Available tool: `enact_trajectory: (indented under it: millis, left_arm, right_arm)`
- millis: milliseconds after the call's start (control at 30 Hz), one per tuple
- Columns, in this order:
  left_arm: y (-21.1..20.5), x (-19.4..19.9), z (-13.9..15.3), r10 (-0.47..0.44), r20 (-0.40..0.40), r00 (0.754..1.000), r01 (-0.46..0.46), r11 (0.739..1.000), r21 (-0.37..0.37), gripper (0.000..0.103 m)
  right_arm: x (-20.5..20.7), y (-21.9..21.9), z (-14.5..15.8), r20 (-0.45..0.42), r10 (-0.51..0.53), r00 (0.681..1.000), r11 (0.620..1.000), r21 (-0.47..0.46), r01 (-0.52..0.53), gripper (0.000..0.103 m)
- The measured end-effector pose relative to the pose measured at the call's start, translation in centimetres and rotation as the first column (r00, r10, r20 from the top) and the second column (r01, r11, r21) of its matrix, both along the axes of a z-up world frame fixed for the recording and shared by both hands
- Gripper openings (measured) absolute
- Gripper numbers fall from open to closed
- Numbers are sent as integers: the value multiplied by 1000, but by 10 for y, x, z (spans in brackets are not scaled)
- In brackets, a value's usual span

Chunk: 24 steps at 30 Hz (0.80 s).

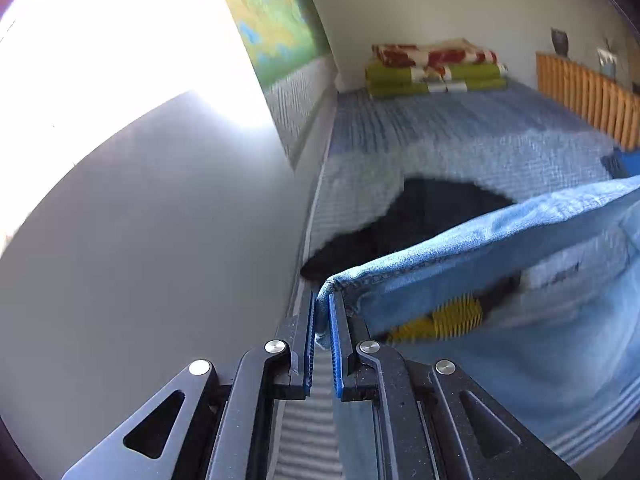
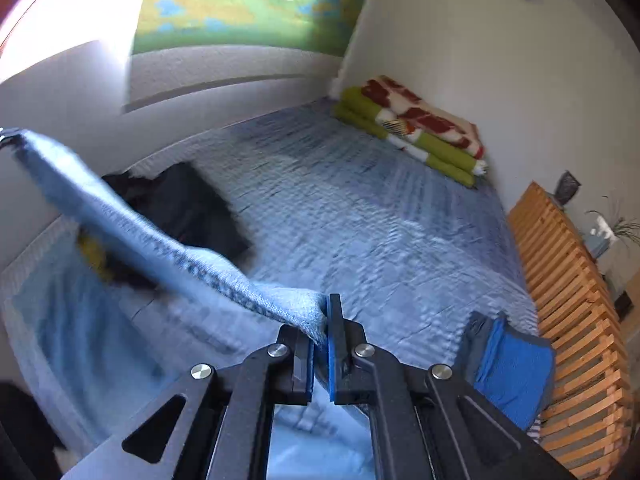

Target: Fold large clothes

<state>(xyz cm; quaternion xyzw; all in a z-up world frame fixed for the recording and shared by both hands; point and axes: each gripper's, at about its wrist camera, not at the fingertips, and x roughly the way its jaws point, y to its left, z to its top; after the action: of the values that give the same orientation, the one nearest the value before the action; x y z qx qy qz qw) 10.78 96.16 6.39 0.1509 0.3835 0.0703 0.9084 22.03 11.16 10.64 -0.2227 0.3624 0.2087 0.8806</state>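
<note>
Both the left hand-held gripper (image 1: 323, 308) and right hand-held gripper (image 2: 320, 320) clamp the light-blue denim garment (image 1: 500, 248) above the blue-quilted bed (image 2: 360, 208).

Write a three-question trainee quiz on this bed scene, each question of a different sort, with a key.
1. True or false: the left gripper and the right gripper each pinch an edge of the light blue denim garment.
2. Multiple choice: the black garment lies (A) on the bed cover, (B) on the wooden slatted rail, (C) on the stacked folded blankets.
3. Fill in: the folded blankets sit at the far end of the bed, against the ____.

Key: 1 true; 2 A; 3 wall.
</note>
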Motion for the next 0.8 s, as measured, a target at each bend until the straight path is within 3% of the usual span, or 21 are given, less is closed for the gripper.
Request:
enact_trajectory:
  millis: [67, 133, 200, 267, 333, 400, 533, 600, 667, 733, 767, 800]
  left_arm:
    - [12, -21, -46, 21, -69, 997, -20, 1000, 8, 7]
    - [24, -37, -99, 42, -159, 986, -46, 999, -22, 7]
    - [32, -49, -159, 76, -274, 959, -82, 997, -11, 6]
    - [36, -62, -201, 87, -340, 937, -96, 995, -10, 5]
    - [36, -75, -219, 84, -362, 928, -107, 993, -44, 4]
    - [36, -85, -222, 79, -363, 928, -109, 992, -63, 7]
    - [42, -102, -211, 54, -347, 936, -100, 988, -115, 7]
    - [52, -106, -205, 56, -341, 938, -136, 967, -216, 8]
    - [60, -99, -199, 73, -317, 946, -180, 929, -323, 9]
    - [61, -93, -192, 69, -302, 951, -198, 885, -422, 23]
    - [60, -90, -186, 75, -279, 957, -202, 863, -462, 29]
    - [59, -87, -182, 78, -264, 961, -203, 850, -487, 43]
  right_arm:
    - [-37, 12, -30, -57, 55, 997, 998, -32, -57, 4]
    - [-79, 30, -82, -137, 117, 984, 987, -93, -131, 4]
    - [-110, 48, -132, -193, 161, 968, 964, -180, -196, 4]
    - [-132, 62, -183, -272, 168, 948, 941, -243, -236, 4]
    - [-146, 70, -214, -299, 170, 939, 918, -297, -261, 5]
    - [-148, 72, -224, -330, 176, 927, 901, -324, -287, 8]
    - [-137, 62, -199, -471, 206, 858, 907, -237, -348, 19]
    - [-134, 59, -176, -501, 258, 826, 903, -179, -391, 19]
    - [-132, 66, -145, -532, 331, 779, 901, -67, -429, 19]
    - [-128, 92, -110, -520, 427, 740, 874, 27, -486, 23]
    - [-126, 107, -95, -482, 465, 743, 860, 45, -509, 26]
    - [-123, 129, -78, -429, 490, 759, 852, 53, -521, 39]
